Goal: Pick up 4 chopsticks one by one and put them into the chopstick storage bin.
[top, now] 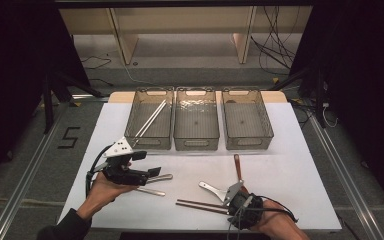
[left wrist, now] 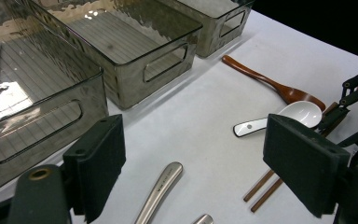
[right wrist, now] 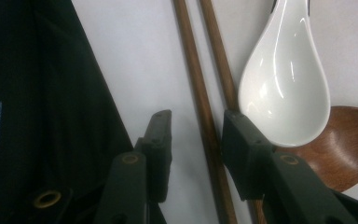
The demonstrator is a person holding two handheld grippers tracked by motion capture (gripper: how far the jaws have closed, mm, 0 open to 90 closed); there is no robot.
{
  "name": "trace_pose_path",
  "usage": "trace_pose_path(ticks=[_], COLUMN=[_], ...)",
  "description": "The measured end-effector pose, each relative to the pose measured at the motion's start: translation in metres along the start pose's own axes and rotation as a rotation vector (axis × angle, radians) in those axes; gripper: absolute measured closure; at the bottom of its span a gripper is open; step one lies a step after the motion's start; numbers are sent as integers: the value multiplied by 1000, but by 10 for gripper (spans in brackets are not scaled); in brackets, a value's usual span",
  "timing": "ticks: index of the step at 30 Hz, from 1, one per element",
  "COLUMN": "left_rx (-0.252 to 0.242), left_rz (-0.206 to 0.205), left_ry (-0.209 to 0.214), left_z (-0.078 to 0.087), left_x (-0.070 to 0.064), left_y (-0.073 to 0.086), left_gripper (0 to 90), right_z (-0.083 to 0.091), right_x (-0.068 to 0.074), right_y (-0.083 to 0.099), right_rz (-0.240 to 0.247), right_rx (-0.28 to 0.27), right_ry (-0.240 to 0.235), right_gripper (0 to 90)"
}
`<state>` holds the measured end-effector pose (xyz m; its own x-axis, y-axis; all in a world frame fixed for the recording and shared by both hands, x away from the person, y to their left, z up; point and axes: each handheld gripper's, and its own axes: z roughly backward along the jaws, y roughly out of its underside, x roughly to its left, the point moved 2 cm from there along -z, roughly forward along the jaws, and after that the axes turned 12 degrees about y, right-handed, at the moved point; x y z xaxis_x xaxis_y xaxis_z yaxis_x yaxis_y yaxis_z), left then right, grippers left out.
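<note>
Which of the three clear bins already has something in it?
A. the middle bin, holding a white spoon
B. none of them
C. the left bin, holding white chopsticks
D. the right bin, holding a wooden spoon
C: in the high view a pair of white chopsticks lies slantwise inside the left bin; the middle bin and right bin hold nothing.
</note>
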<state>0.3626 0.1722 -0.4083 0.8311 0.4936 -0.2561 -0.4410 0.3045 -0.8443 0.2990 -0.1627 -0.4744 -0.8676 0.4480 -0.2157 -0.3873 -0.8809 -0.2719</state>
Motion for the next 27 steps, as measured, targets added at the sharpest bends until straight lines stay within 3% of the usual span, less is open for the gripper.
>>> trace_pose_path(ticks=[19, 27], left_rx=[19, 52], left_rz=[-19, -44], left_ry=[-8, 7], left_z=[-1, -6], left_x=[-2, -5], left_y=[1, 1], left_gripper=[205, 212], right_z=[-2, -1], right_x=[2, 5], right_y=[-9, -10], right_rz=[82, 164], right_rx=[108, 87], right_ry=[-25, -15], right_gripper=[824, 853])
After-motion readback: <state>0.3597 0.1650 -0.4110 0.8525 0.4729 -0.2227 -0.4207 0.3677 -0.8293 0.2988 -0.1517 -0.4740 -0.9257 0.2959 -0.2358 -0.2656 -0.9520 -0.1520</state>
